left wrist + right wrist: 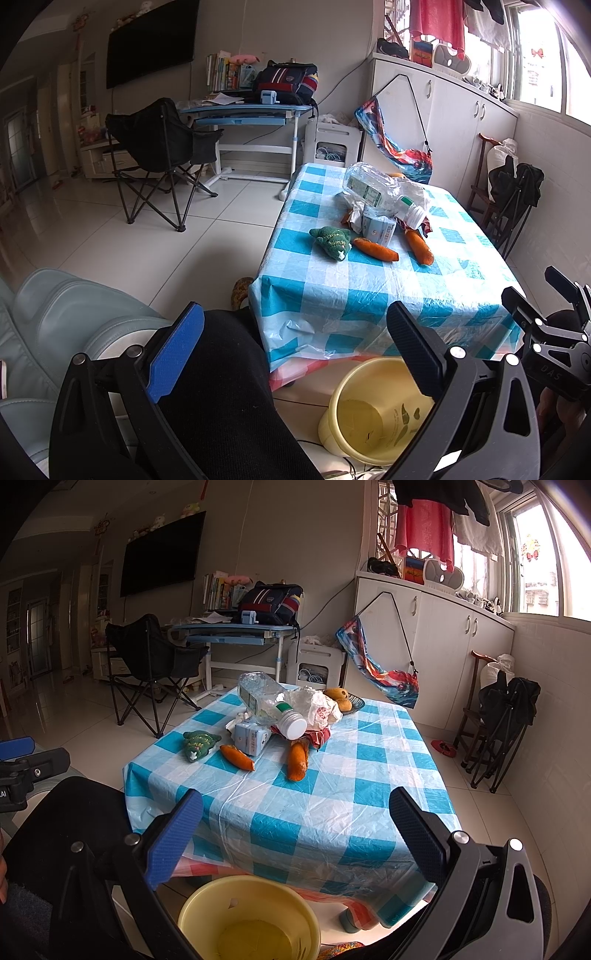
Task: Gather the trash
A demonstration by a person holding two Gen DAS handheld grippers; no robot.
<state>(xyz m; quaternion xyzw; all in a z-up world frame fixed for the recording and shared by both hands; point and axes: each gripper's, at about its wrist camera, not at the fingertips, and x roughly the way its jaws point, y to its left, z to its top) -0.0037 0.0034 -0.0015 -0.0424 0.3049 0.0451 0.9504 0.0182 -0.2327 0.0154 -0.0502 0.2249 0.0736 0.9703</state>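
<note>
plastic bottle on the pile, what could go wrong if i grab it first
The plastic bottle lies tilted across the carton and the crumpled bag, so lifting it may topple or drag them. It could also roll off the table and miss the yellow bin, which sits low at the near edge.

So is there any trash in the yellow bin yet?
No, the yellow bin on the floor looks empty inside, and the plastic bottle and wrappers lie on the table.
</note>
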